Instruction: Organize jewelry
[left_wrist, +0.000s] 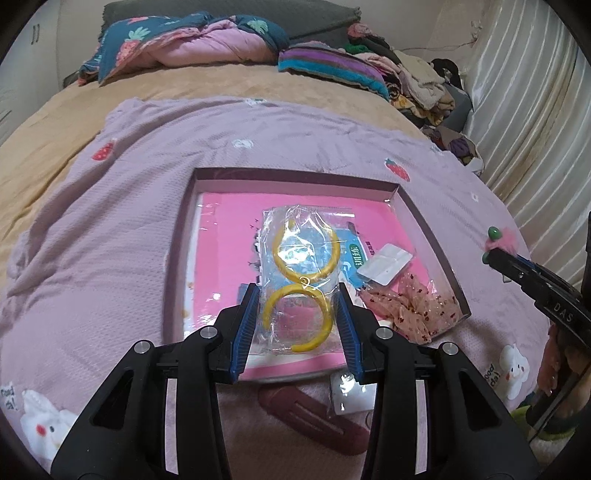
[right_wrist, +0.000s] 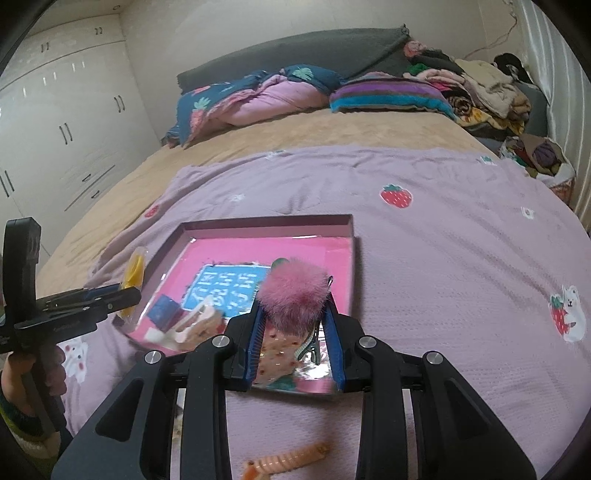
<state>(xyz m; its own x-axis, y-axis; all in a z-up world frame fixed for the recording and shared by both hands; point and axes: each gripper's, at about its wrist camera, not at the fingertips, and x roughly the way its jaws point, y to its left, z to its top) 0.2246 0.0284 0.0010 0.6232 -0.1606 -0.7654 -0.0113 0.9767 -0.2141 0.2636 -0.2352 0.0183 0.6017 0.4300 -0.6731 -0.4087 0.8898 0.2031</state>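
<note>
Left gripper (left_wrist: 297, 314) clamped on the bagged yellow hoops (left_wrist: 303, 280), right gripper (right_wrist: 295, 332) pinching the pink pom-pom clip (right_wrist: 293, 291), both over the pink tray (left_wrist: 295, 175); lower gently, release inside the rim.

Ahead of the grippers a lilac strawberry-patterned blanket (right_wrist: 443, 258) covers a tan bedspread (right_wrist: 295, 133); beyond lie a crumpled pink and navy quilt (right_wrist: 258, 96), a striped purple and teal pillow (right_wrist: 388, 94) and, to the right, heaped folded clothes (right_wrist: 484, 88); white wardrobe doors (right_wrist: 62, 122) stand far left.
</note>
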